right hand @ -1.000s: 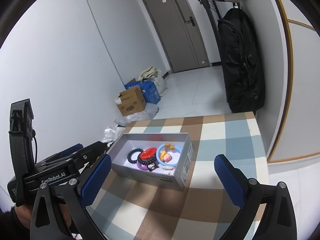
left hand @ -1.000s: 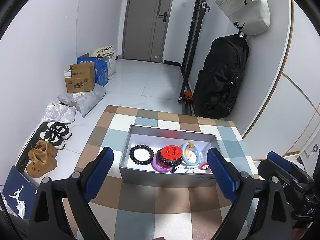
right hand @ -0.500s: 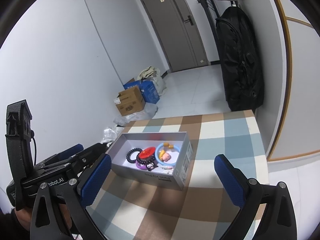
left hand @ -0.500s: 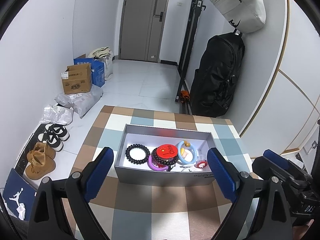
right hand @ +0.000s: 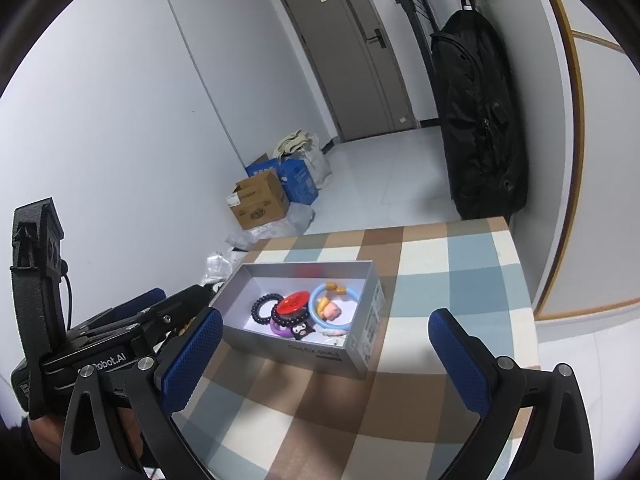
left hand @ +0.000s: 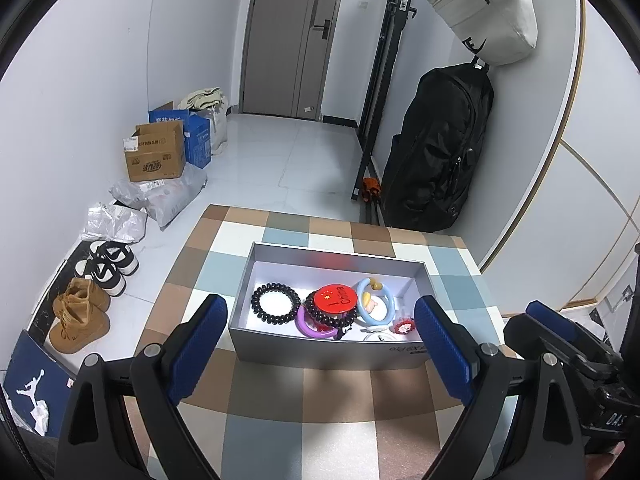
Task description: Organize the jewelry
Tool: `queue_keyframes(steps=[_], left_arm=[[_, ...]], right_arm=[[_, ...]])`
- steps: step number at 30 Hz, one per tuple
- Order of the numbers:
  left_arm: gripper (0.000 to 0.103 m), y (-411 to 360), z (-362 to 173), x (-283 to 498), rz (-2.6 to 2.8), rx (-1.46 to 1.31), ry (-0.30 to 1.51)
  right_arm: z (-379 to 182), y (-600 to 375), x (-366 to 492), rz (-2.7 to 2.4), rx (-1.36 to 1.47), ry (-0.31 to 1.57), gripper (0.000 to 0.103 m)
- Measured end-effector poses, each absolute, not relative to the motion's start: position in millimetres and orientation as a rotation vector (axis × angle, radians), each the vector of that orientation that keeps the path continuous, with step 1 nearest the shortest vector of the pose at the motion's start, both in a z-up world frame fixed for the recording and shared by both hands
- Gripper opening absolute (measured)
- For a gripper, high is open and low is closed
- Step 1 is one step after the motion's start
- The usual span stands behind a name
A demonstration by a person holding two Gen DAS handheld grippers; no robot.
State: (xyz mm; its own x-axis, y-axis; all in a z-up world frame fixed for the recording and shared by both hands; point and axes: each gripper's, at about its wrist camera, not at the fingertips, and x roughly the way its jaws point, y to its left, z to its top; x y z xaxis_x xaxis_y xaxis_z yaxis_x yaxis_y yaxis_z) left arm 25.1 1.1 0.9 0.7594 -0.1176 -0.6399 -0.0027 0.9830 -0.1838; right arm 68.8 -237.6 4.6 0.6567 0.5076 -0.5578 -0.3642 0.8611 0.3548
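The left tool hovers above the near part of the table, its blue-padded fingers spread wide with nothing between them. The right tool is likewise spread wide and empty. In the left wrist view the right tool appears at 4 o'clock; in the right wrist view the left tool appears at 9 o'clock, beside the box.

The table carries a checked cloth of brown, blue and white squares. A grey open box sits on it, ahead of both tools. All the jewelry lies inside the box:

- A black bead bracelet lies flat at the left end, at 9 o'clock in the box.
- A red round badge lies at the centre, resting on a dark bead bracelet.
- A purple ring lies under the dark bead bracelet, against the near wall.
- A light blue ring with a small figure on it lies at 3 o'clock from the badge, touching it.
- A small red-and-white charm lies at the right end, near the near wall.
- A small black figure lies beside the purple ring in the right wrist view.

Neither tool touches the box or its contents.
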Motion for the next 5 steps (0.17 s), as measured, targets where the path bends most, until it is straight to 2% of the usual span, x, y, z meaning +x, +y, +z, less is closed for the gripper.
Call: queue_keyframes(steps=[5], left_arm=[[0.092, 2.0, -2.0, 26.5, -0.064, -0.174, 0.717]], right_arm=[[2.1, -236.0, 71.5, 0.494, 0.225, 0.705, 0.103]])
